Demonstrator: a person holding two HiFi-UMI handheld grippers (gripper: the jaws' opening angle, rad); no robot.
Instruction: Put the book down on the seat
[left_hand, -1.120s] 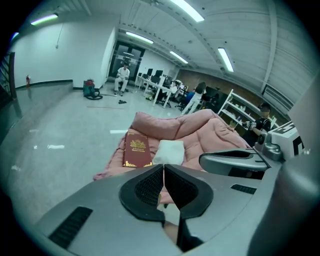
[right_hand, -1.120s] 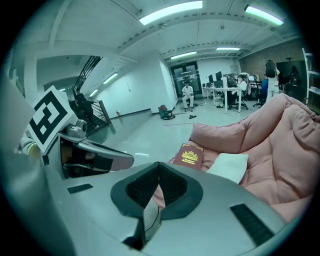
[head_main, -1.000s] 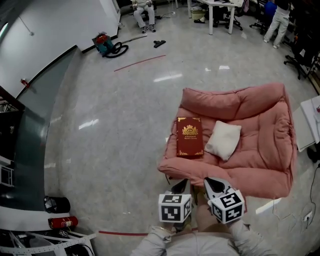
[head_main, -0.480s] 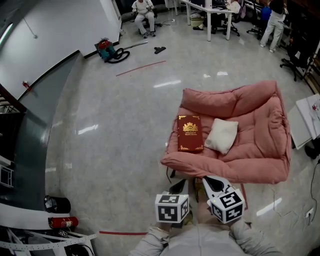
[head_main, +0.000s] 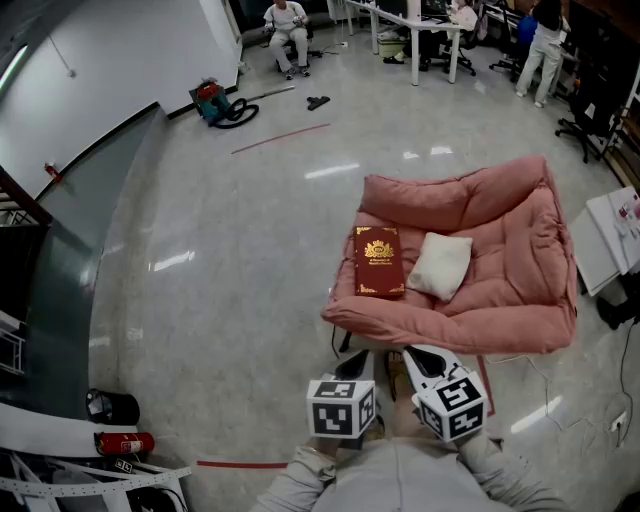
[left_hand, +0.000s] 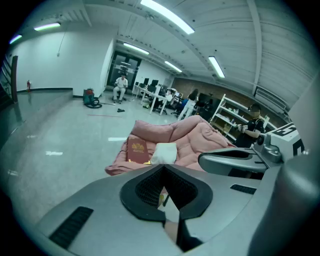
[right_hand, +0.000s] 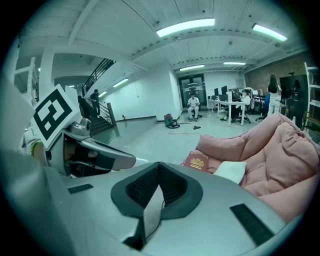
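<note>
A dark red book (head_main: 379, 260) with gold print lies flat on the left part of the pink cushioned seat (head_main: 500, 290), beside a white pillow (head_main: 440, 265). Both grippers hover over the floor in front of the seat, apart from it. My left gripper (head_main: 358, 367) is shut with nothing between its jaws, and so is my right gripper (head_main: 413, 356). In the left gripper view the closed gripper (left_hand: 164, 189) points at the book (left_hand: 137, 150) and the seat (left_hand: 195, 140). In the right gripper view the gripper (right_hand: 156, 186) faces the book (right_hand: 197, 161) and pillow (right_hand: 230, 171).
A white table (head_main: 610, 240) stands right of the seat, with cables on the floor near it. A dark glass railing (head_main: 70, 290) runs along the left. A red fire extinguisher (head_main: 125, 443) lies at lower left. A vacuum cleaner (head_main: 212, 100) and people at desks are far back.
Both grippers have drawn back from the seat toward the person, staying shut. The book has stayed flat on the seat next to the pillow.
</note>
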